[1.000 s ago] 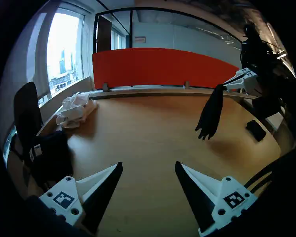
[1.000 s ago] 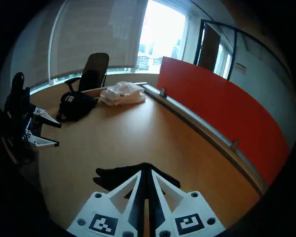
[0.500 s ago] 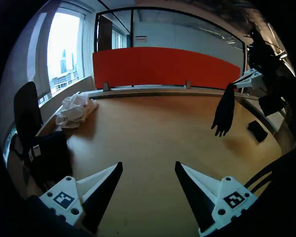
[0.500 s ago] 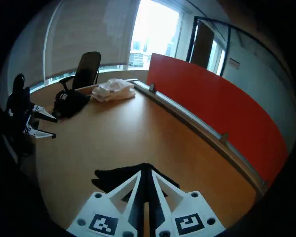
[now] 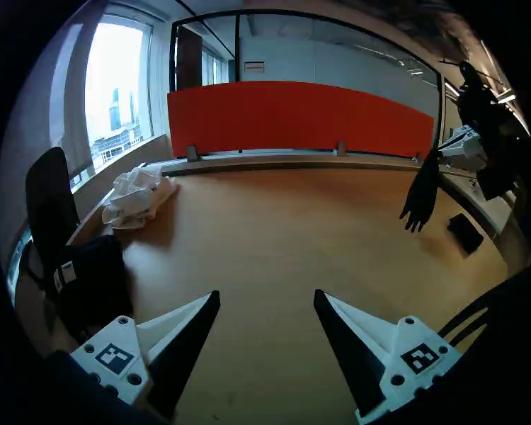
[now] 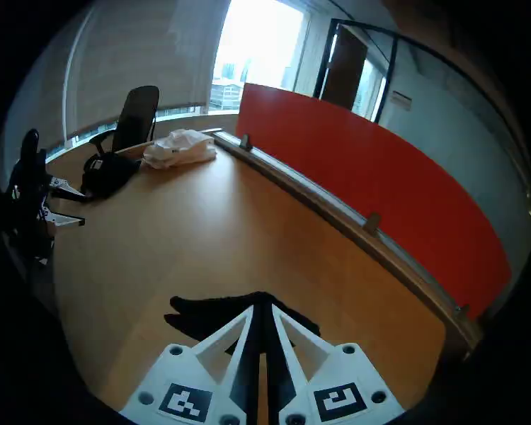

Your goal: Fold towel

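The towel [image 5: 421,198] is black and thin. It hangs down in a long narrow shape from the right gripper [image 5: 444,151], above the far right side of the table [image 5: 280,234]. In the right gripper view the fingers are closed together on its upper edge, and the cloth [image 6: 195,316] spreads out dark below them. The left gripper [image 5: 265,294] is wide open and holds nothing. White cloths [image 5: 134,198] lie well apart, at the table's far left.

Left gripper [image 5: 265,294]: fingers spread wide, pointing forward and slightly down. Right gripper [image 6: 263,301]: fingers pressed together, pinching a black towel [image 5: 421,198] at its top. In the left gripper view it's held high, far off to the right.
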